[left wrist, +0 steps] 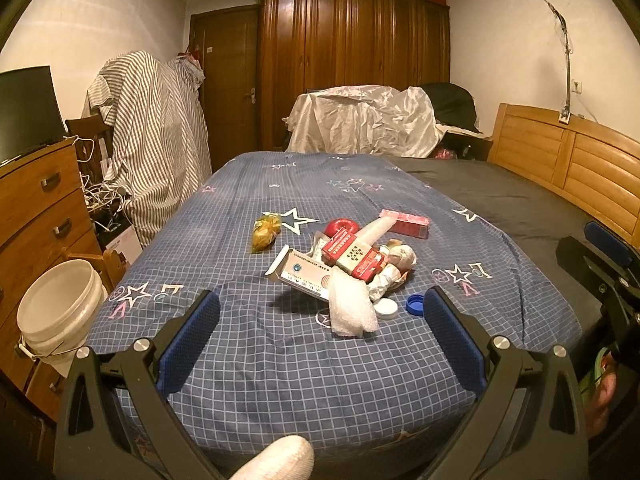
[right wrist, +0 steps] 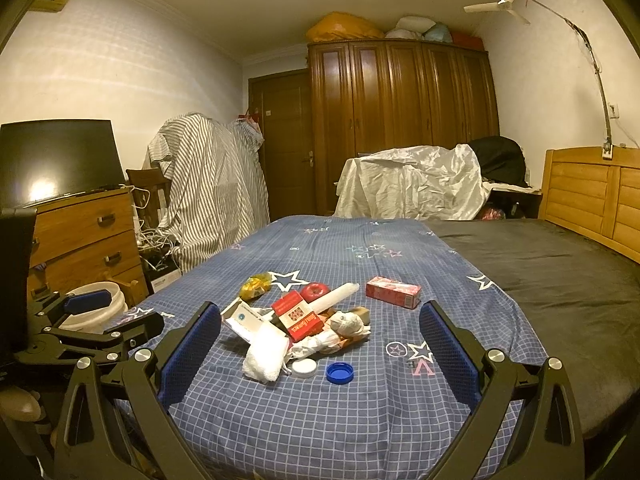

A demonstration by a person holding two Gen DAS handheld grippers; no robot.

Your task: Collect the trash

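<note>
Both grippers idle above the near edge of the bed, nothing held: left gripper (left wrist: 320,308) spread wide, right gripper (right wrist: 320,320) likewise spread. Trash heaped mid-sheet, straight ahead at 12 o'clock from both. Heap holds a red carton (right wrist: 298,316) propped on a white box (right wrist: 246,320), a wad of bubble wrap (right wrist: 266,352) at the near edge, a crumpled paper ball (right wrist: 348,322), a pale tube (right wrist: 334,298), a red round piece (right wrist: 315,291) behind. Loose outliers: blue bottle cap (right wrist: 340,372) and white cap (right wrist: 305,368) at the heap's 6 o'clock, pink-red carton (right wrist: 394,291) at its 2 o'clock, yellow wrapper (right wrist: 254,288) at its 10 o'clock. White bucket (left wrist: 60,312) stands on the floor off the bed's left side, about 9 o'clock from the left gripper; likely the bin, though its inside is not visible. Step in hand, as judged: first pick. Best to start with the bubble wrap, nearest and soft, pinched across its narrow side; the caps lie flat on yielding cloth, so press the fingers down into the sheet either side before closing. Lift stacked boxes top-down to avoid toppling. Surface: blue checked sheet (left wrist: 280,340) with star prints, wrinkled; dark bare cover to the right. Room: wooden wardrobe (right wrist: 400,128) at far wall, drawer chest (right wrist: 88,236) with monitor at left, draped furniture, wooden headboard right.
</note>
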